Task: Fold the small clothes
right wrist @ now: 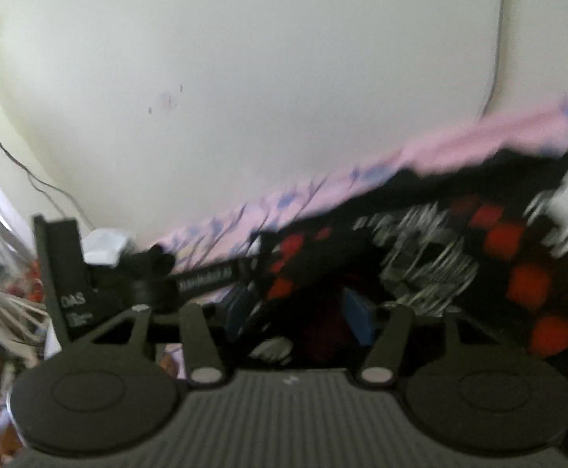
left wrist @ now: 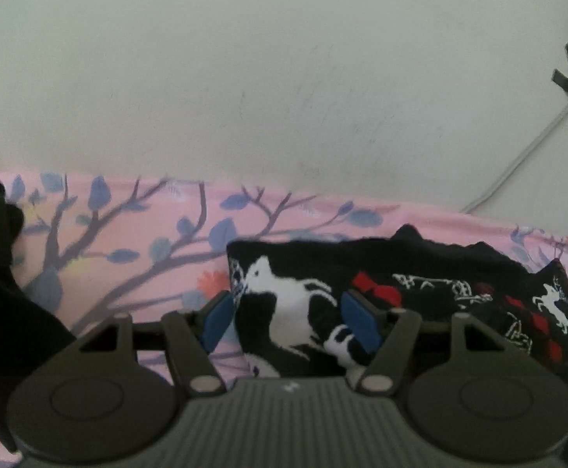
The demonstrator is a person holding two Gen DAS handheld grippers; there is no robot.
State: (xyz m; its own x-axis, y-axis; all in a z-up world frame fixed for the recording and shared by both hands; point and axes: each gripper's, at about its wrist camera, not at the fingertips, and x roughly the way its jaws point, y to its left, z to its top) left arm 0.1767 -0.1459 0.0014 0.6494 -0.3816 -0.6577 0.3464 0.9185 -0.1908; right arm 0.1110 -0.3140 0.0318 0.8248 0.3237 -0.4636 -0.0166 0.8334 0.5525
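black patterned garment on pink sheet, left tool released astride its edge, right tool released

matt knit garment on soft cloth sheet.

Left wrist camera sits just behind its own jaws, looking forward and down along them, low over the pink floral bedsheet and very near the black patterned garment, whose left end lies right between the jaws. Beyond the jaws the pale wall fills the upper half. Right wrist camera rides the same way behind its jaws, tilted so the bed edge slants upward to the right, picture smeared with blur. It's close on the garment too, between and right of the jaws. Both views share garment, bedsheet and wall.
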